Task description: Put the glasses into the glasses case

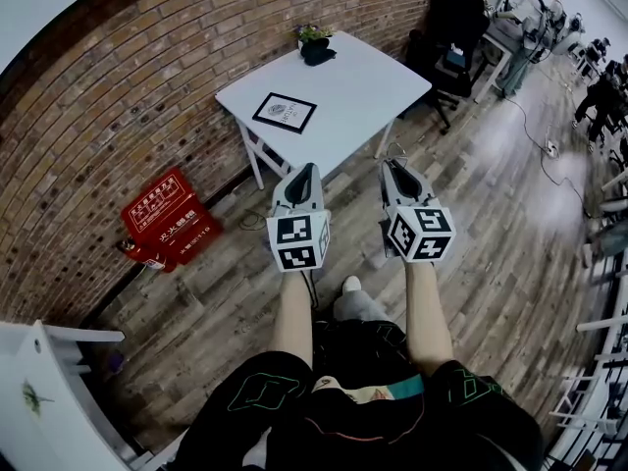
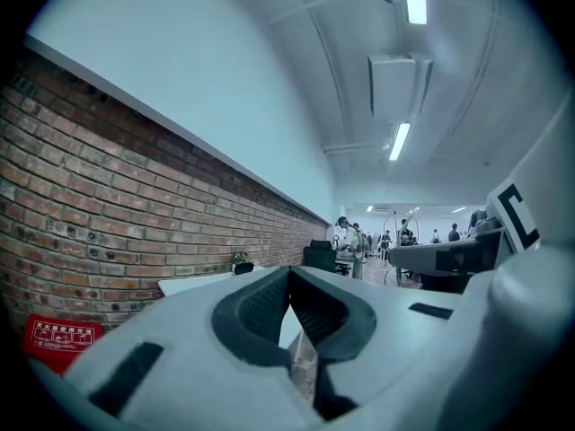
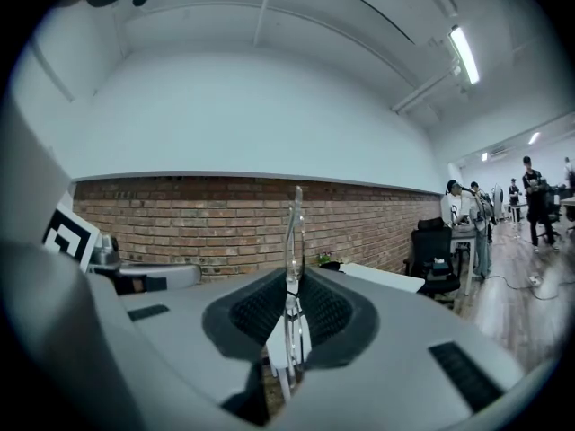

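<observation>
Glasses unseen on the tabletop point(image 1: 363, 86) ahead; I judge them light, fragile, best pinched at the bridge. Left gripper point(image 1: 303, 177) and right gripper point(image 1: 396, 173) both closed, empty.

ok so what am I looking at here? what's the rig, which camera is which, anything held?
No robot: a person holds a two-jaw gripper in each hand. The head view comes from a camera on their head, looking down: the left gripper and right gripper point toward a white table ahead. On it lie a dark-framed sheet and, at the far edge, a dark object with a small plant; I can't make out glasses or a case. The two gripper views ride on the grippers, looking along their jaws. The left jaws are together. The right jaws pinch a thin clear strip; I can't tell what it is.
</observation>
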Demonstrator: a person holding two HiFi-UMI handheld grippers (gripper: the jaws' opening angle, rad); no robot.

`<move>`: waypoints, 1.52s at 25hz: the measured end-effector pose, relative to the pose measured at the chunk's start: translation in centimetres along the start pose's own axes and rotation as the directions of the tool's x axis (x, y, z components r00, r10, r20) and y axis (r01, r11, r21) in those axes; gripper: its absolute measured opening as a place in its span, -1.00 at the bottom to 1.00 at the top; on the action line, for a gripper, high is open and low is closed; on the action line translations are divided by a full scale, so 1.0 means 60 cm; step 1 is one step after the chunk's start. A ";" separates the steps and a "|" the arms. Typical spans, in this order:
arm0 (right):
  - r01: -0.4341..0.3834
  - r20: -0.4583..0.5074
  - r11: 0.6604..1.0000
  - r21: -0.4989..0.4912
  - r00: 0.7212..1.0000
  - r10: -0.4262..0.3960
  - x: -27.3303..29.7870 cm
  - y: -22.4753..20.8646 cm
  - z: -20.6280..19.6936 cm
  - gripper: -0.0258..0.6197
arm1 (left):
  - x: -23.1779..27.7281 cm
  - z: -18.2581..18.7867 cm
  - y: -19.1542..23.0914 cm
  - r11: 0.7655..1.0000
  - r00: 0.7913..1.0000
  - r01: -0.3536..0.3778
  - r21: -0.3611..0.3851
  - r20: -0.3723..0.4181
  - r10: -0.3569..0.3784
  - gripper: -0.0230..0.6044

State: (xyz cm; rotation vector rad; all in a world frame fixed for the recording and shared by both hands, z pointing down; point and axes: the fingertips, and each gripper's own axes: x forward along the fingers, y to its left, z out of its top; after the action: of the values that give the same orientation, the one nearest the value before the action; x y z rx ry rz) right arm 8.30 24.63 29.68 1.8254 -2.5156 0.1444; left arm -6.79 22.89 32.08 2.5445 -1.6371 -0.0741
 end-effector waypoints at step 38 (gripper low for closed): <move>-0.106 -0.092 0.949 0.295 0.986 0.139 0.483 -0.386 -0.101 -0.77 | 0.558 -0.130 0.044 0.991 0.961 -0.110 0.077 -0.247 0.126 -0.90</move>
State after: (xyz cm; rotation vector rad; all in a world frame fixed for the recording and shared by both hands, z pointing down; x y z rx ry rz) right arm 21.10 -9.38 39.35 1.6880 -2.6422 0.6332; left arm 5.51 -8.08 40.88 2.3739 -1.7080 0.3034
